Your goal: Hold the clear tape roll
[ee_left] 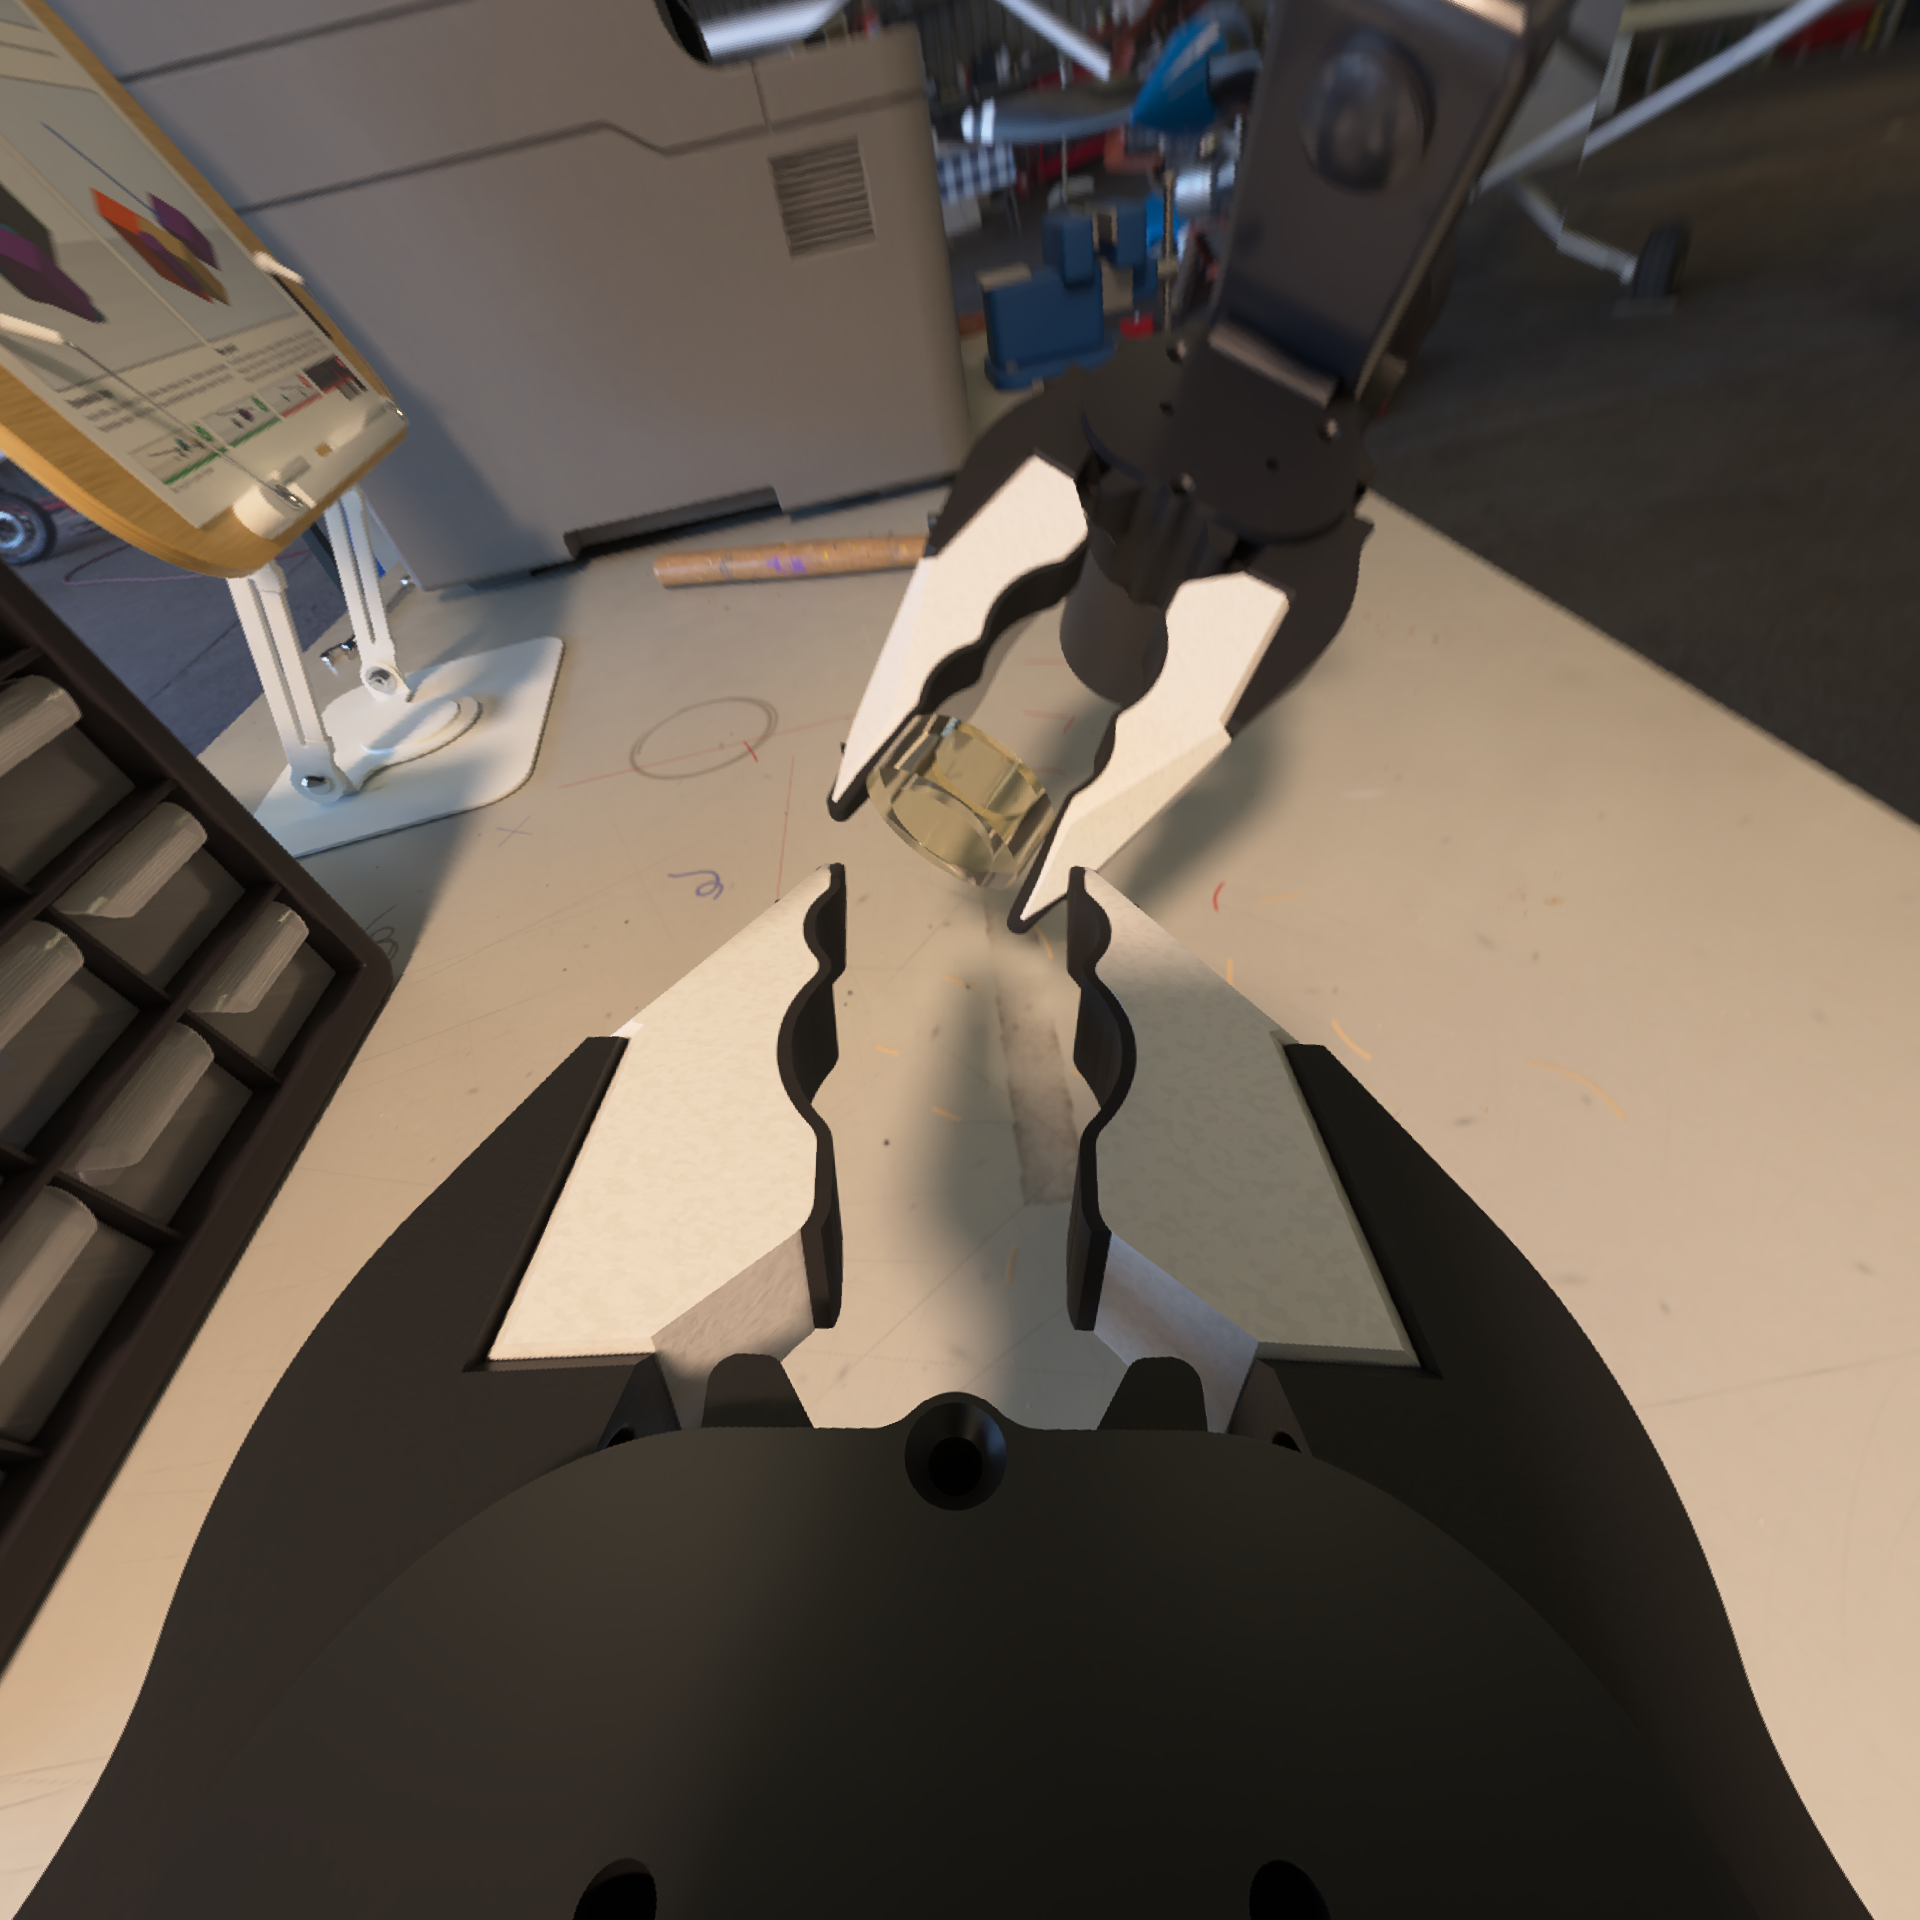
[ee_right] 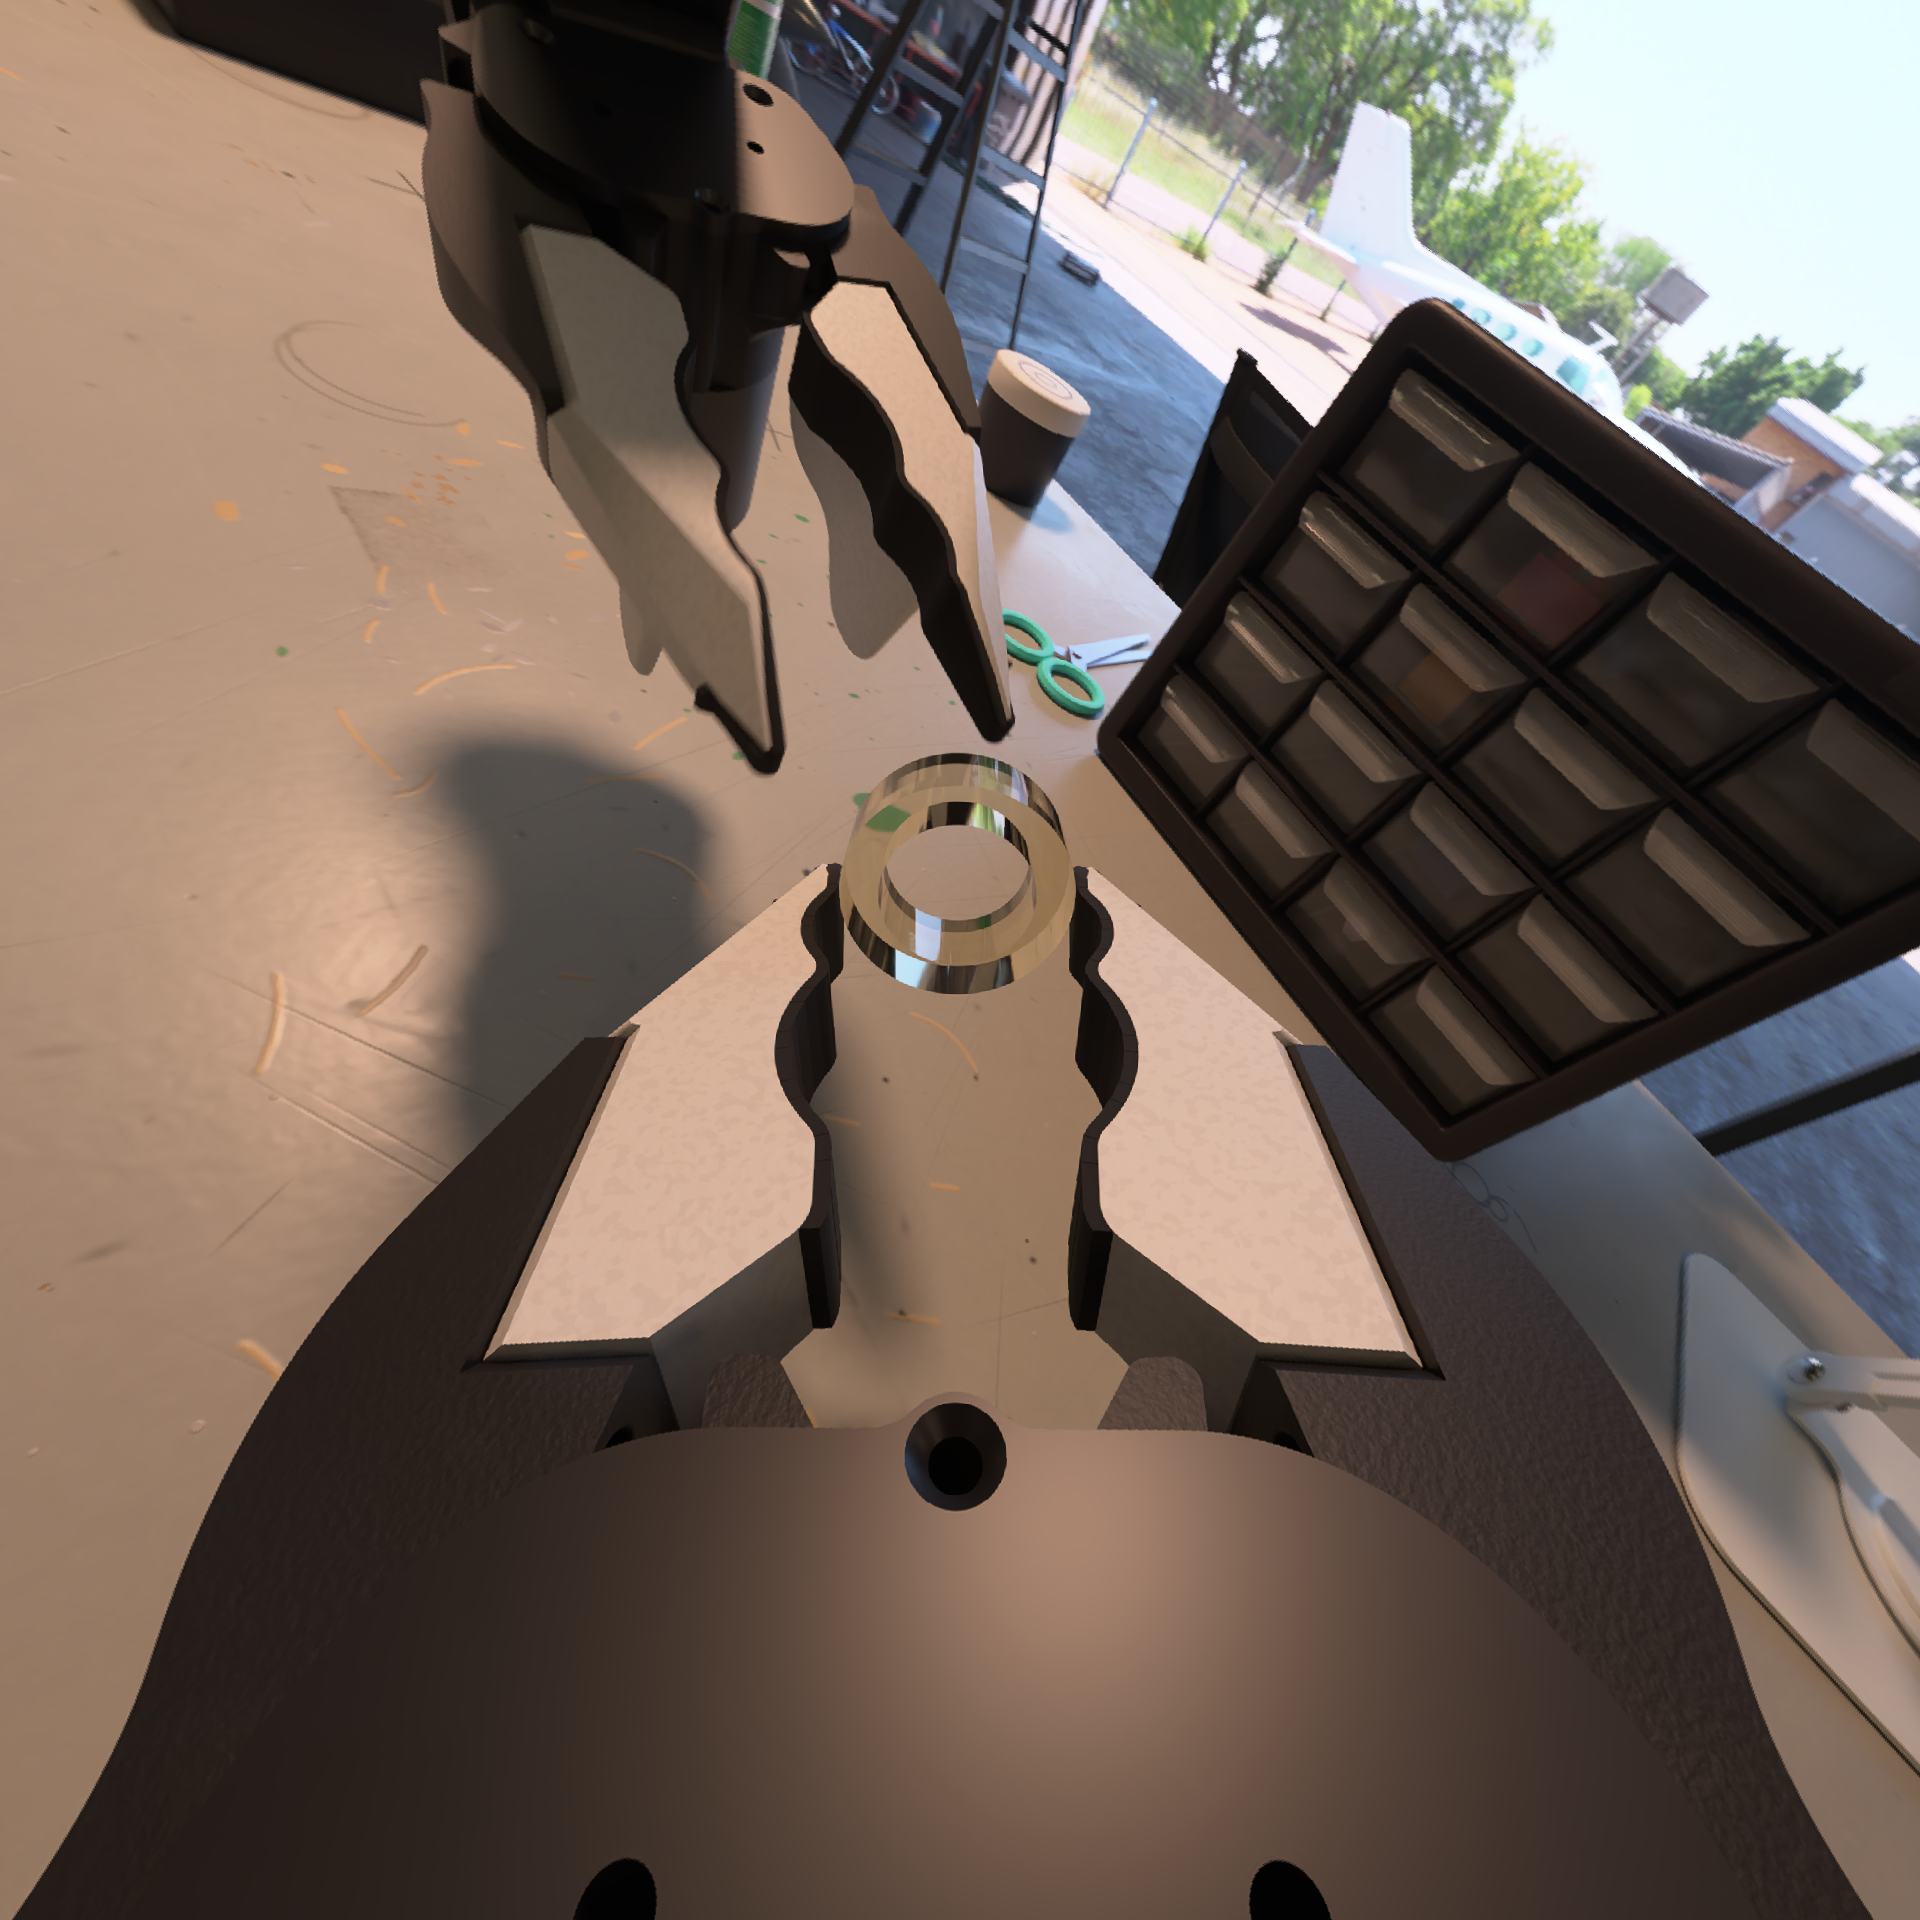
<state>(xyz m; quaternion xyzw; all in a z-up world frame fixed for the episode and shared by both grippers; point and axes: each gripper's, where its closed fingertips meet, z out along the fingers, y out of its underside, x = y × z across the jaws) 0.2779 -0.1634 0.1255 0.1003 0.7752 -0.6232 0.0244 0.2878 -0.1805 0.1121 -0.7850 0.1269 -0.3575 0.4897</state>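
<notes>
Scuffed table (ee_left: 1455,1039) — scissors (ee_right: 1060,665), cup (ee_right: 1029,426), tube (ee_left: 790,561)

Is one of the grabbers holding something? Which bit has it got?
Yes. The right gripper pinches the clear tape roll by its outer rim, right at its fingertips. The left gripper is open, holding nothing.

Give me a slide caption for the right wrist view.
Right hand-held gripper pinches the clear tape roll at its fingertips; left hand-held gripper hovers open opposite.
</notes>
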